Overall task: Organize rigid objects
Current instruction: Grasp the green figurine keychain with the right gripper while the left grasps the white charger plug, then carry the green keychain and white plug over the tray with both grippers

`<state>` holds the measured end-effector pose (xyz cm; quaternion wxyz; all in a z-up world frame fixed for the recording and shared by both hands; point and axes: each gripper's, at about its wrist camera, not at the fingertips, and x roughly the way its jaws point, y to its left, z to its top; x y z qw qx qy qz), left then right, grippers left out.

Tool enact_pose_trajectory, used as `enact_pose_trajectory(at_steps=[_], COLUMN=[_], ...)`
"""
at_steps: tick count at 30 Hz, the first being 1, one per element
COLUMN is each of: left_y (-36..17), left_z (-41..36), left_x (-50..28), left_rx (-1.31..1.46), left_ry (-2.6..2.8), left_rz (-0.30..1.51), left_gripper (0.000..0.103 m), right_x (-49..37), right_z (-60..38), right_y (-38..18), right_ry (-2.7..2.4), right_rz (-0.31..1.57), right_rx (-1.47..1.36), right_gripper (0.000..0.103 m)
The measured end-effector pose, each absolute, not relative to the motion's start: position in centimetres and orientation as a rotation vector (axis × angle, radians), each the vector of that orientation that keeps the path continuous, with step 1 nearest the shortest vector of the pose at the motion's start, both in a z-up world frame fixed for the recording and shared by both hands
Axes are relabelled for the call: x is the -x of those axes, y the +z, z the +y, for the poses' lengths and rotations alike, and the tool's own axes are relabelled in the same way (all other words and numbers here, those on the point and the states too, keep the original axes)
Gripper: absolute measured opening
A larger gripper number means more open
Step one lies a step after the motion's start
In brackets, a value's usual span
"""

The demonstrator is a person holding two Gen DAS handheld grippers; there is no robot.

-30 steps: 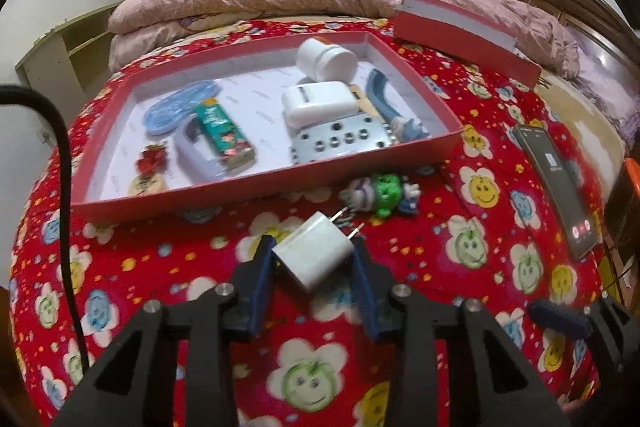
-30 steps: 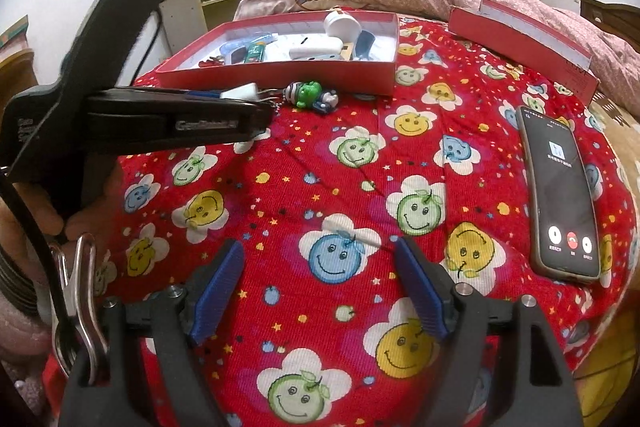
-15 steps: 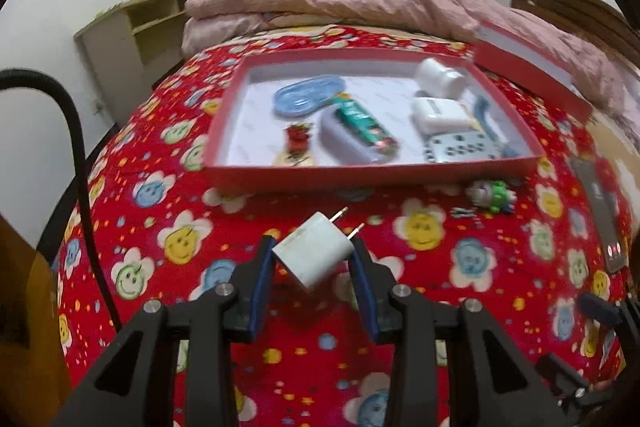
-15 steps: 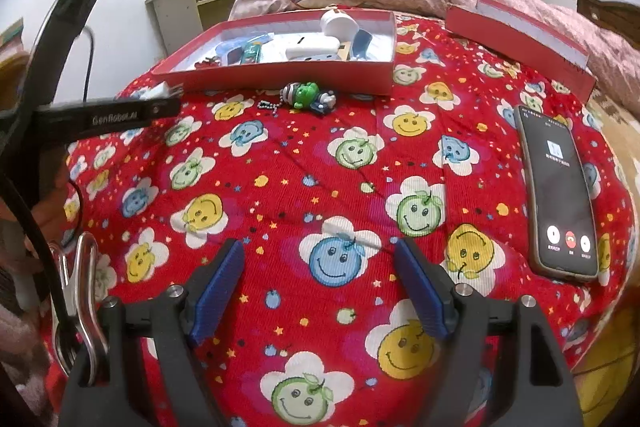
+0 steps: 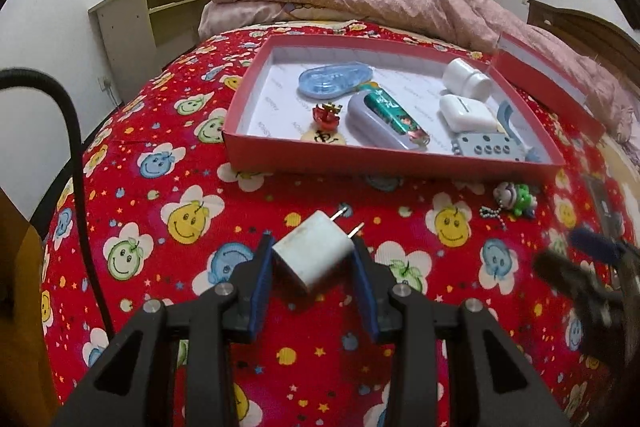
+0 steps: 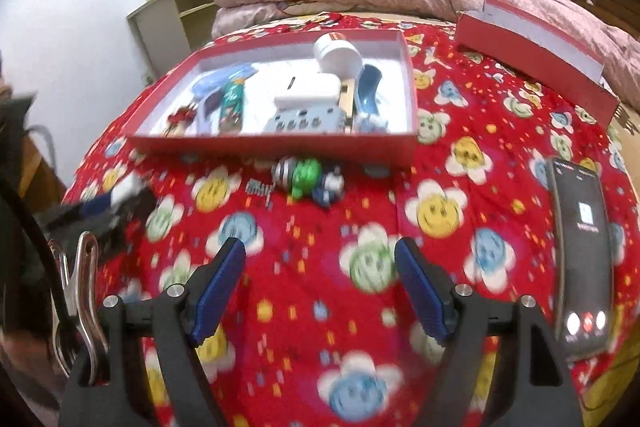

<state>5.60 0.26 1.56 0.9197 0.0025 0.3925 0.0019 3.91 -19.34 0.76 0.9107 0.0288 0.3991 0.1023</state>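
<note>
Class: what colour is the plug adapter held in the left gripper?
White plug adapter; clearest in the left wrist view.

Chinese character on round charm (image 5: 323,137); rest unreadable

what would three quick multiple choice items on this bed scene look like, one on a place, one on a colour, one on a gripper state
1. Where is the green toy keychain?
A. inside the red box
B. on the bedspread just in front of the red box
C. on the phone

2. What colour is the charger plug?
A. white
B. black
C. blue

3. How is the right gripper?
A. shut on the phone
B. shut on the keychain
C. open, holding nothing

Answers: B, it lies outside the box's front wall; A, its body is white in the left gripper; C, only bedspread shows between its jaws.
</note>
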Motion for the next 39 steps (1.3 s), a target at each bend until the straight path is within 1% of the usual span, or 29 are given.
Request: enact_pose_trajectory(at_steps=[7, 16, 17, 19, 20, 22, 35, 39], left_y=[1.5, 1.7, 1.7, 1.7, 1.7, 1.7, 1.7, 1.7], left_z=[0.3, 0.3, 0.3, 0.3, 0.3, 0.3, 0.3, 0.3], left_x=[-5.5, -5.4, -5.4, -5.4, -5.4, -5.4, -5.4, -5.4], left_rx=[0.001, 0.001, 0.000, 0.004, 0.005, 0.005, 0.007, 0.000], left_ry=[0.001, 0.003, 0.003, 0.001, 0.001, 0.001, -0.002, -0.002], left_rz=[0.803, 0.801, 0.801, 0.802, 0.803, 0.803, 0.803, 0.802], left_gripper=[0.039, 0.039, 0.039, 0.039, 0.039, 0.039, 0.039, 0.039], right_x=[-7.2, -8.5, -8.6, -8.7, -8.6, -8.4, -4.9, -3.5], right_z=[-18.0, -17.0, -17.0, -17.0, -16.9, -16.7, -17.3, -17.6], right_y=[0.3, -0.2, -0.2, 0.0, 0.0, 0.1, -0.1, -0.4], right_ry=[0.139, 0.068, 0.065, 0.064, 0.063, 0.070, 0.110, 0.132], right_rz=[0.820, 0.793, 0.793, 0.787, 0.783, 0.778, 0.797, 0.772], right_rx=[-0.066, -0.004, -0.008, -0.015, -0.011, 0.000, -0.030, -0.036], right_gripper=[0.080, 0.079, 0.078, 0.062, 0.060, 0.051, 0.050, 0.050])
